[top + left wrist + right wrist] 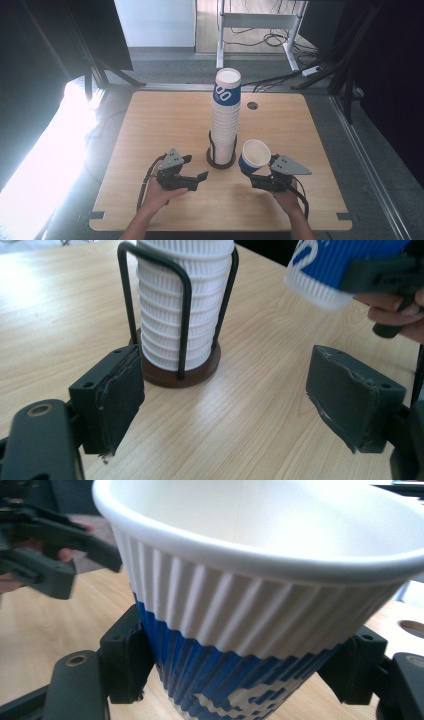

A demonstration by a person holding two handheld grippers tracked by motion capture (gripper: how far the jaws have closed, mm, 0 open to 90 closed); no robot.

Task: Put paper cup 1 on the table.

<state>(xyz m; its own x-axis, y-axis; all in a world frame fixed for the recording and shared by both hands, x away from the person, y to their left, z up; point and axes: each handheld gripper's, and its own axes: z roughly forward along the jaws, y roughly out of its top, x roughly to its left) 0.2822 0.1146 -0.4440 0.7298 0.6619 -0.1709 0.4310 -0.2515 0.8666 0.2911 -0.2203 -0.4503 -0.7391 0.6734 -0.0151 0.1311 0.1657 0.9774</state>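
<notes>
A tall stack of ribbed white paper cups (225,115), its top cup banded blue, stands in a black wire holder on a round dark base (221,161) at the table's middle. Just right of the holder, my right gripper (257,175) is shut on a single blue-and-white paper cup (254,156), which is tilted with its mouth up and away. In the right gripper view the pads press the cup's (250,580) blue lower wall. My left gripper (200,179) rests left of the holder, open with nothing between its jaws. The left gripper view looks past that gripper (225,405) at the stack (185,305).
The wooden table (150,130) has a cable hole (252,105) behind the stack at the right. Beyond the far edge are a white desk frame (260,22) and floor cables. Bright light falls on the floor at the left.
</notes>
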